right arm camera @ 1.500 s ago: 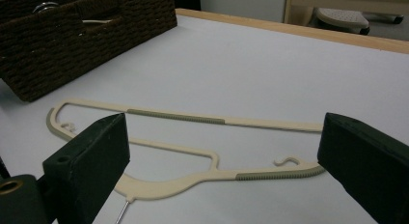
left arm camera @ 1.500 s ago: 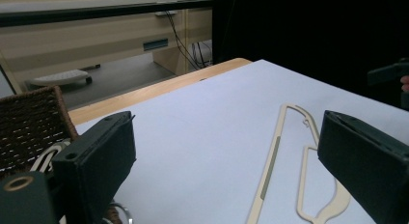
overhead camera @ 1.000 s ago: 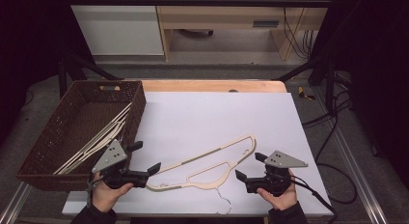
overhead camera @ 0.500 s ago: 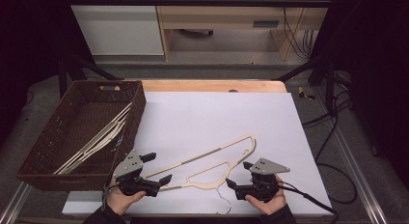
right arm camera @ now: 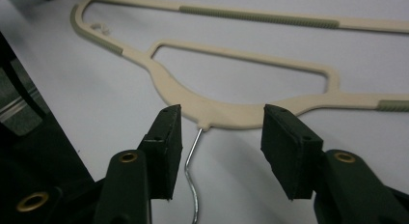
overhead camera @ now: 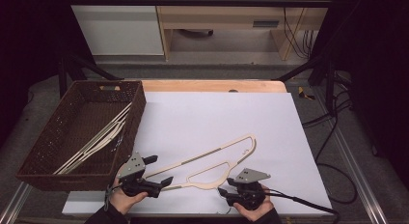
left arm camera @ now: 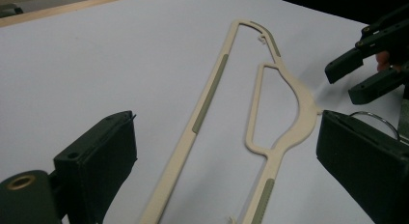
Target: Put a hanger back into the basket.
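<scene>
basket: brown wicker, off the sheet's left edge, about 9 o'clock from sheet centre; pale hangers lie in it, slanted, ends up on the right wall.
white sheet: covers the tabletop; bare apart from the one hanger and the two grippers.
table edge: wooden strip at 12 o'clock, past the sheet.
left gripper: near edge of sheet, about 7 o'clock; jaws spread wide with the hanger's left end between them, pads clear of it in the left gripper view; nothing held.
hanger: cream plastic, flat on the sheet, near-centre, between the two grippers.
hanger long axis: runs from 8 o'clock (left gripper end) to 2 o'clock (far right end); straight bar on the far side, curved shoulder side toward the person.
hook: thin wire, leaves the neck nub on the near side, points to 6 o'clock toward the person.
right gripper: near edge, about 5 o'clock; jaws have just been closing, part-way in; wire hook stem sits between the pads close to the left pad, neck of the hanger just beyond the tips; pads not pressing on anything.
obstructions: none between grippers and hanger; basket wall is just beside the left gripper at its 10 o'clock.
cables: black, on the floor off the sheet's right side, 3 o'clock, well apart from the hanger.
</scene>
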Motion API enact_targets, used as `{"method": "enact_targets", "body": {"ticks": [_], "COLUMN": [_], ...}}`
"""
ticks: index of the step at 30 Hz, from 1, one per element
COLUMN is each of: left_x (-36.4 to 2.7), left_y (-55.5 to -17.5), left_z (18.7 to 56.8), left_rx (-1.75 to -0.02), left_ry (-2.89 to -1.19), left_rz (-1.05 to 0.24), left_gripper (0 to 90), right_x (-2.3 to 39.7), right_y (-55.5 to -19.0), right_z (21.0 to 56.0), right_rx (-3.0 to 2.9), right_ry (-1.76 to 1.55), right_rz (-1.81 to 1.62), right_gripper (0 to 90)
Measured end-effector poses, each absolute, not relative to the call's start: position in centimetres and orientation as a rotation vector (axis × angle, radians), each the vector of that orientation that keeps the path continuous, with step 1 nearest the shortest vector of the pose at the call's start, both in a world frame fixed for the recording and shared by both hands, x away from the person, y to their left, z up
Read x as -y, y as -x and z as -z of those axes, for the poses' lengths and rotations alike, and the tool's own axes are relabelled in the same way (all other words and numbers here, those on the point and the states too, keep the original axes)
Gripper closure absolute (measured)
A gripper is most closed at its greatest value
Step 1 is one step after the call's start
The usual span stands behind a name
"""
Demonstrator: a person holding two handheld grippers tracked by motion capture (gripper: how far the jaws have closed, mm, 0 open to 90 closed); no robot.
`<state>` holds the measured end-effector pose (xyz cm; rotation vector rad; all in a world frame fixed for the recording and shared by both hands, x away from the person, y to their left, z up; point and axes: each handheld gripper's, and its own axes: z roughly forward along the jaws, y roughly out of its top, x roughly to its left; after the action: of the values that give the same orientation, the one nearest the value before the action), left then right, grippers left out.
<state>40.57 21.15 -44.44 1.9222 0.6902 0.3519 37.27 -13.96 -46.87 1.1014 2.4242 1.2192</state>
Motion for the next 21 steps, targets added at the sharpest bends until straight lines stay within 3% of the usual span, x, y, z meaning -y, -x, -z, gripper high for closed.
{"method": "enact_targets", "body": {"ticks": [11, 12, 15, 16, 21], "left_x": [-21.3, -21.3, -21.2, -21.2, -21.3], "left_y": [-40.8, -40.8, -40.8, -40.8, -40.8], "left_z": [44.8, 44.8, 44.8, 44.8, 44.9], "left_rx": [-0.709, -0.709, -0.707, -0.707, -0.713], "left_ry": [-1.924, -1.925, -1.928, -1.929, -1.929], "left_rz": [-0.344, -0.345, -0.346, -0.346, -0.340], "left_gripper": [6.8, 6.8, 7.0, 7.0, 7.1], "right_x": [12.0, 12.0, 12.0, 12.0, 12.1], "right_y": [-36.5, -36.5, -36.5, -36.5, -36.8], "right_z": [47.9, 47.9, 47.9, 47.8, 47.7], "right_rx": [-2.475, -2.465, -2.471, -2.469, -2.486], "right_ry": [-1.079, -1.068, -1.079, -1.103, -1.117], "right_rz": [-1.076, -1.047, -1.042, -1.041, -1.036], "right_gripper": [69.4, 75.8, 78.8, 85.4, 88.0]}}
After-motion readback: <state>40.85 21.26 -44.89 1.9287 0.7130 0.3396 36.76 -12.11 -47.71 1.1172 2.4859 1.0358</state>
